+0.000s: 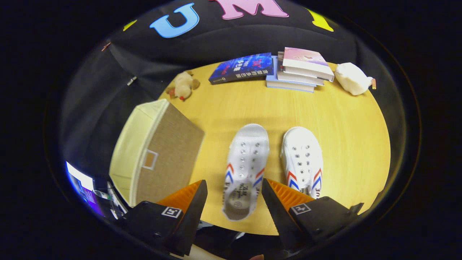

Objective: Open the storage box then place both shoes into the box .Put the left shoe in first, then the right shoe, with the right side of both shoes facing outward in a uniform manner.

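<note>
Tool [234, 196] — fingers spread wide, pinching nothing, hanging above the near edge of the worktop with the heel of one shoe showing in the gap between them; the wide spread suits either a box lid or a shoe heel, by my judgement.

Worktop [343, 119] — round, pale wood, carrying every item below.

Storage box [158, 151] — fabric-sided, cream and tan, with a small label window on the tan face; it stands beside the fingers, off to one side and near the shoes. It looks closed, so opening it is likely the step in hand.

Stack of books [303, 70] — at the far rim, with one dark-covered book [242, 68] lying flat next to it; well apart from the shoes, seemingly bystanders.

Shoe between the fingers [245, 162] — white canvas with red and blue chevrons, toe pointing away, opening upward; set parallel to its mate, probably so each can be taken by the heel.

Second shoe [302, 160] — same make, just beside the first, partly behind one finger.

White soft bundle [352, 78] — at the far rim past the books; what it is I cannot tell.

Small plush toy [183, 86] — far rim, beyond the box.
</note>
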